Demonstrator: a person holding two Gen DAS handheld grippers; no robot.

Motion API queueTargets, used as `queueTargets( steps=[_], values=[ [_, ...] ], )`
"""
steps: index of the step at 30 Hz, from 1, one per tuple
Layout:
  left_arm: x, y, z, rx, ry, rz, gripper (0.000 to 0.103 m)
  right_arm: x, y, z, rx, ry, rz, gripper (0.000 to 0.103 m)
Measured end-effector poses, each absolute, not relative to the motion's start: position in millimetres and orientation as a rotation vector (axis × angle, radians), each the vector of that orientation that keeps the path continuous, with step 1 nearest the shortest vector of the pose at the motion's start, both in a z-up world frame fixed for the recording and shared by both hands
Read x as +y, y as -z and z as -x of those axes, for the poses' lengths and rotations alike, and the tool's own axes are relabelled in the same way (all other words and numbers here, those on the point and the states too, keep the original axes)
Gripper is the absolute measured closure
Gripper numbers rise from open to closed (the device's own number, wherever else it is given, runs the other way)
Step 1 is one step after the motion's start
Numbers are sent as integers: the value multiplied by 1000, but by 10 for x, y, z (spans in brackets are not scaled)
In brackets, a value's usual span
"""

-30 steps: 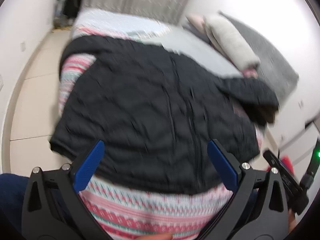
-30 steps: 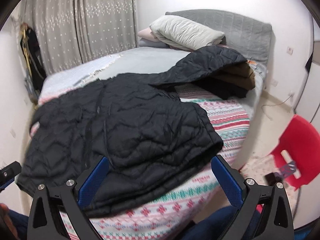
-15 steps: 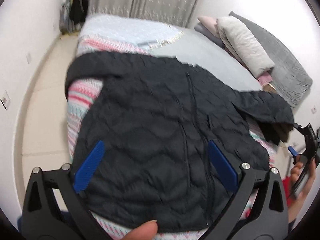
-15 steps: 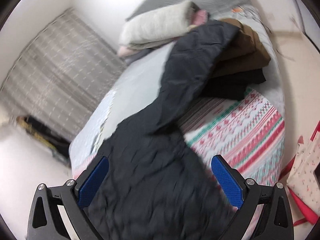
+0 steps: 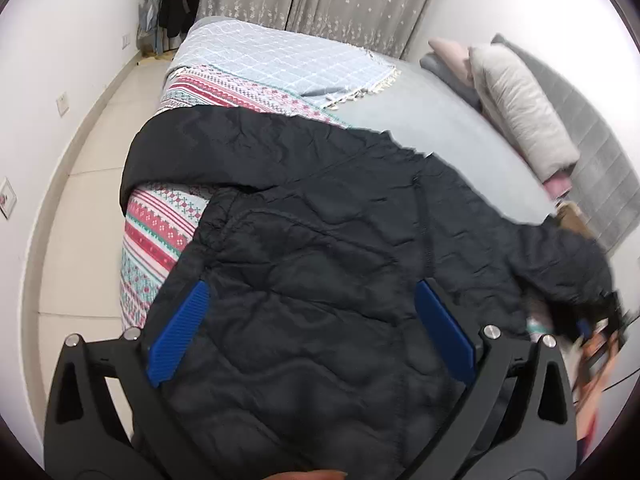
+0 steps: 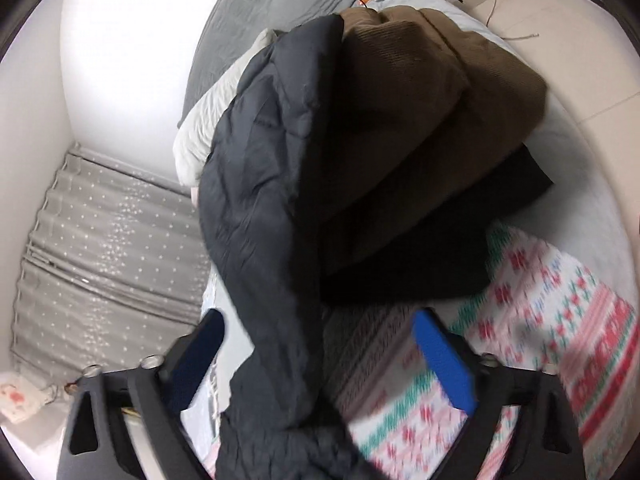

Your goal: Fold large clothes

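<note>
One black quilted jacket (image 5: 320,264), no readable writing

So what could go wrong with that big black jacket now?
1. The jacket's sleeve lies over the folded brown clothes; pulling it could tip that pile.
2. The right gripper, its jaws just closing around the sleeve, might also pinch the patterned blanket beneath.
3. The black jacket reaches the bed's near edge, and the left gripper is open, so a tug might slide it off.
</note>
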State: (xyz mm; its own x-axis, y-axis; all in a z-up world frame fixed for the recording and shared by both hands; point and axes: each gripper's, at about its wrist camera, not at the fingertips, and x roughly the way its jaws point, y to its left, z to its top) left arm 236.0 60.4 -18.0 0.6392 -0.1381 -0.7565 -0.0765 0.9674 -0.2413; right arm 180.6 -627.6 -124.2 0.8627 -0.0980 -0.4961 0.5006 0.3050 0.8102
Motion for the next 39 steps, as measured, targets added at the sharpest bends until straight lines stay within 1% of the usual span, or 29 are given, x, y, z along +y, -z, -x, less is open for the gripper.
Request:
queueTargets(
  steps=[1,2,3,4,5,7,9,12,14,16,19,22,24,25,29,32,35,38,39],
  values=[
    [612,210,-2384,871,23,245,1,-6301,1240,-1864,384,415,-1183,37],
    [621,226,-2414,869,11,242,1,-6293,1258,-1909,375,416,-1163,48],
    [647,234,-2438,872,2,246,1,-6286,1257,-1938,368,412,-1154,71],
    [666,236,-2456,877,-8,249,1,-6263,1245,-1976,342,388,-1145,91],
    [691,234,-2466,877,-16,251,1,-6245,1232,-1987,330,383,-1135,94],
    [716,235,-2473,865,-51,223,1,-6019,993,-2020,328,450,-966,96],
    [757,286,-2516,907,-61,226,1,-5768,678,-2074,324,479,-782,97],
    [835,367,-2582,953,-53,272,1,-5563,353,-2024,272,527,-643,98],
    [876,407,-2580,965,-78,278,1,-5622,301,-1914,237,576,-631,98],
    [950,466,-2585,988,-73,314,1,-5689,295,-1879,244,647,-596,98],
    [1037,603,-2654,1081,-43,342,1,-5709,225,-1887,258,694,-507,98],
    [1081,683,-2734,1145,59,369,1,-5700,53,-1748,227,692,-463,98],
    [1130,647,-2741,1126,51,348,1,-5659,47,-1732,218,691,-467,98],
    [1161,610,-2739,1103,30,329,1,-5665,-46,-1797,229,695,-454,98],
    [1379,512,-2772,1043,-24,361,1,-5506,-283,-2172,318,714,-310,98],
    [1534,564,-2827,1051,-34,420,1,-5108,-563,-2343,274,658,-206,98],
    [1644,616,-2875,1051,-79,424,1,-4300,-804,-2635,232,526,-91,98],
    [1866,640,-2878,1037,-103,506,1,-3453,-795,-3006,252,365,22,98],
    [1947,634,-2871,1026,-110,536,1,-3016,-687,-3184,282,275,70,98]
  ],
)
